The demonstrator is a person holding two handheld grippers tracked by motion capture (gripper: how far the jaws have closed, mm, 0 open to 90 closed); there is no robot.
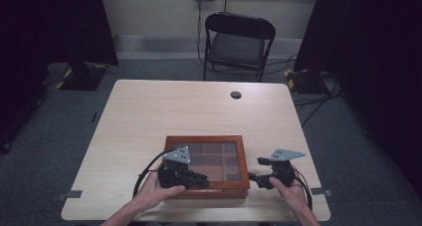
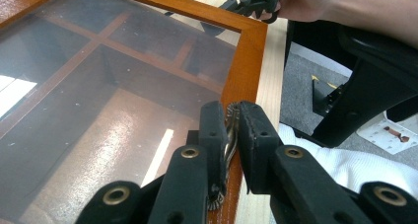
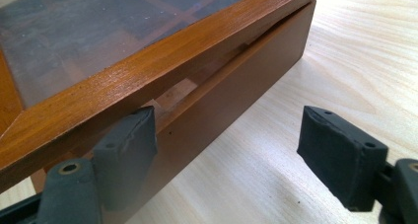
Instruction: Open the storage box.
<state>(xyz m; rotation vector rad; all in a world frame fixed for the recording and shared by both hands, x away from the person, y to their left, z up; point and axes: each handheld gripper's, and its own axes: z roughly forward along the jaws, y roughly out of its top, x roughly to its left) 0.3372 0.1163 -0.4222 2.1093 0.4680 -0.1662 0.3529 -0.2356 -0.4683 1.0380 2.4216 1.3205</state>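
Observation:
A wooden box [image 1: 206, 139] with a glass lid and inner compartments sits near the table's front edge. My left gripper [image 1: 201, 178] reaches over its front rim. In the left gripper view the left gripper [image 2: 231, 113] is shut on a small metal clasp [image 2: 229, 130] at the lid's orange frame [image 2: 246, 56]. My right gripper [image 1: 255, 178] is beside the box's right side, open. In the right gripper view the lid [image 3: 148, 61] stands slightly lifted off the body [image 3: 236, 81], leaving a narrow gap. One finger of the right gripper [image 3: 229, 130] rests by that gap, and the other hangs over bare table.
A black folding chair [image 1: 239, 39] stands beyond the table's far edge. A round cable hole [image 1: 236, 95] is in the tabletop near the back. Dark curtains flank both sides, with cables on the grey floor at right [image 1: 318, 94].

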